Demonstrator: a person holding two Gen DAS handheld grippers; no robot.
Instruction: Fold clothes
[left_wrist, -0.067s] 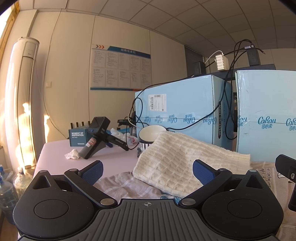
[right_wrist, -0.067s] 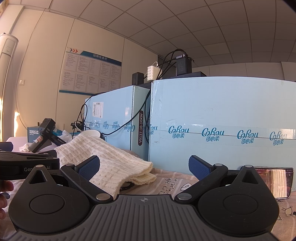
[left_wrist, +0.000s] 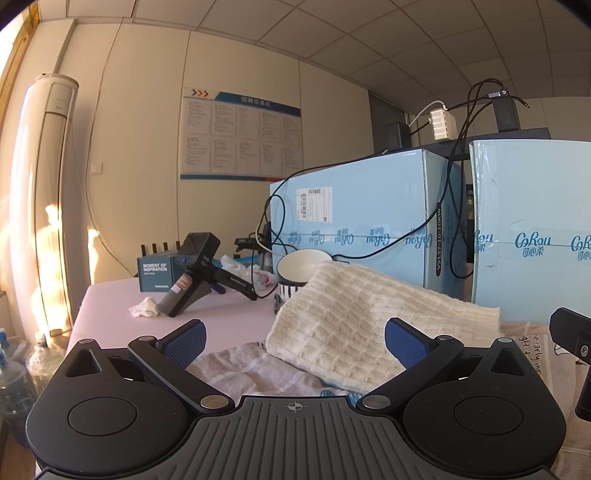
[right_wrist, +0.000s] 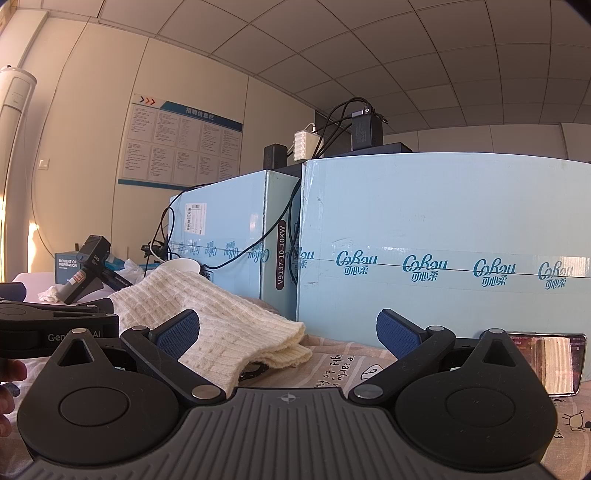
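A cream waffle-knit garment (left_wrist: 369, 314) lies folded in a heap on a printed sheet (left_wrist: 258, 373), leaning up against a white bowl (left_wrist: 301, 264). It also shows in the right wrist view (right_wrist: 207, 314), where its cuffed end hangs to the right. My left gripper (left_wrist: 295, 332) is open and empty, just in front of the garment. My right gripper (right_wrist: 288, 328) is open and empty, level with the garment's cuffed end. The left gripper's body (right_wrist: 55, 325) shows at the left of the right wrist view.
Two light-blue cartons (right_wrist: 443, 258) stand close behind the garment, with cables and chargers on top. A black handheld device (left_wrist: 192, 273), a crumpled tissue (left_wrist: 144, 306) and a small dark box (left_wrist: 157, 273) lie on the pale table at the left. A phone (right_wrist: 546, 362) leans against the right carton.
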